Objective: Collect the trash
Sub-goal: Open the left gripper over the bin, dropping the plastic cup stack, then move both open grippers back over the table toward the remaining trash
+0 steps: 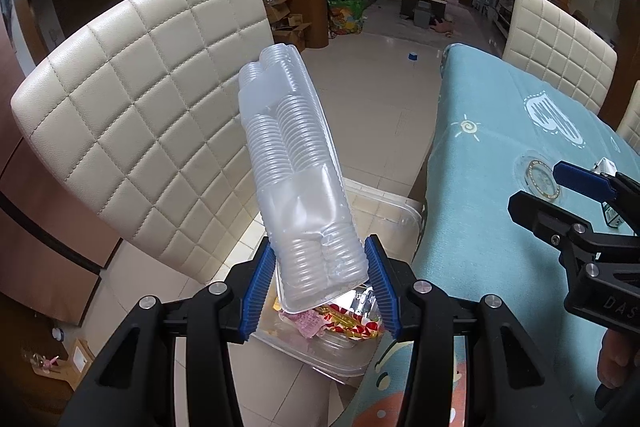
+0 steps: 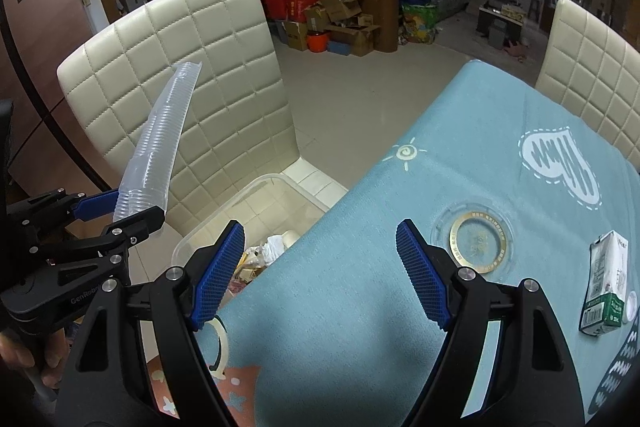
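My left gripper (image 1: pixel 320 291) is shut on a clear ribbed plastic tray (image 1: pixel 292 167), holding it upright by its lower end above a clear plastic bin (image 1: pixel 384 227) on the chair seat. The bin holds wrappers and crumpled paper (image 1: pixel 344 323). From the right wrist view the tray (image 2: pixel 160 143) shows edge-on, with the left gripper (image 2: pixel 120 211) at the left and the bin (image 2: pixel 248 203) below. My right gripper (image 2: pixel 320 275) is open and empty over the table's near edge. A white and green carton (image 2: pixel 608 283) lies on the table to its right.
A blue patterned tablecloth (image 2: pixel 400 307) covers the table, with a round gold-rimmed glass inset (image 2: pixel 478 239). A cream quilted chair (image 1: pixel 132 99) stands beside the table, another (image 2: pixel 592 75) at the far side. Boxes and bags sit on the floor behind.
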{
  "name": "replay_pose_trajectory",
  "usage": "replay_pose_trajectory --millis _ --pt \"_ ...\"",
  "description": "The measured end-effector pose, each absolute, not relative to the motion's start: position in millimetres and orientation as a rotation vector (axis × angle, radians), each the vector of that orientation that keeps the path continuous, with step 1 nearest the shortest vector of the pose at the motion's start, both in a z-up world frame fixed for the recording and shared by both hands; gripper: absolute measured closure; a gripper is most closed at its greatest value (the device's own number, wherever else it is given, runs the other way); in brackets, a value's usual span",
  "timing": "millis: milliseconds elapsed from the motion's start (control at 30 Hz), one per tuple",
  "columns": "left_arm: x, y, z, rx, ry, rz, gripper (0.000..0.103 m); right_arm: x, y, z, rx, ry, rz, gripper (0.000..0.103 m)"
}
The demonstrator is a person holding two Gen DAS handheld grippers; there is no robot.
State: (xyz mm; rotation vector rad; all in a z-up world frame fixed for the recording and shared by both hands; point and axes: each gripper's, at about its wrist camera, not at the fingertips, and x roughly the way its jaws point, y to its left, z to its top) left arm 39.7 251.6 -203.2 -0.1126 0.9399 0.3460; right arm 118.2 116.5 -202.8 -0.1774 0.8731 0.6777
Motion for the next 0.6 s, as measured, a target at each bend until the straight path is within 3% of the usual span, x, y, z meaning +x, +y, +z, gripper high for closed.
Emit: replay_pose_trajectory --millis 200,333,600 --pt "42.9 248.6 -201.0 -0.116 0.936 0.318 0.052 121.6 113.9 -204.8 -0.163 0.885 0.677 0.024" --pt "41.4 251.0 -198.5 -0.142 0.92 0.329 0.03 121.5 113.5 -204.6 -0.161 0.886 0.677 0.024" --pt "38.1 250.2 -194.8 -0.15 0.918 0.324 0.03 116.5 108.1 -197.8 -0.159 0.87 0.668 0.024"
